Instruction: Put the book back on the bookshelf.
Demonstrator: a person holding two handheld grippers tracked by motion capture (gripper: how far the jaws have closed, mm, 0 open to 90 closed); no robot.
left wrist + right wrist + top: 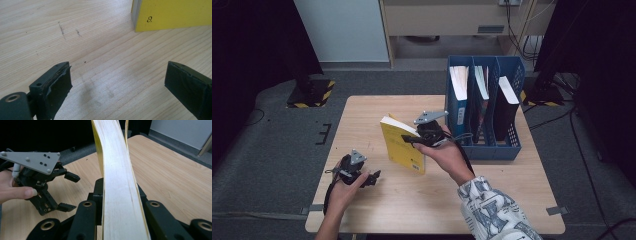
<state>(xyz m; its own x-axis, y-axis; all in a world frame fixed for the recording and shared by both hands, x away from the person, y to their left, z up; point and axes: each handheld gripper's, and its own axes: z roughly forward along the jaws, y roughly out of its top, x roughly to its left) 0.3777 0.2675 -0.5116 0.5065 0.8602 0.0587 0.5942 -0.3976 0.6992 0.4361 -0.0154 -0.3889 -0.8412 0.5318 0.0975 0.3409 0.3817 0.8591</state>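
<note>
A: One yellow book (402,145) is in hand. Where is it?

B: Between the jaws of the right gripper (418,141), which are clamped on its page block; its lower corner appears to rest on the table (492,200).

A: And the left gripper (371,178)?

B: Jaws apart, nothing between them; the book stands ahead of them, near but apart.

A: Progress?

B: Judged partial: grasp made. The blue file rack (484,145) lies beyond the right jaws; filing the book there probably remains.

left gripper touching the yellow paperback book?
Apart. Left gripper view: left gripper open over bare wooden table, with clear wood between it and the yellow paperback book.
</note>
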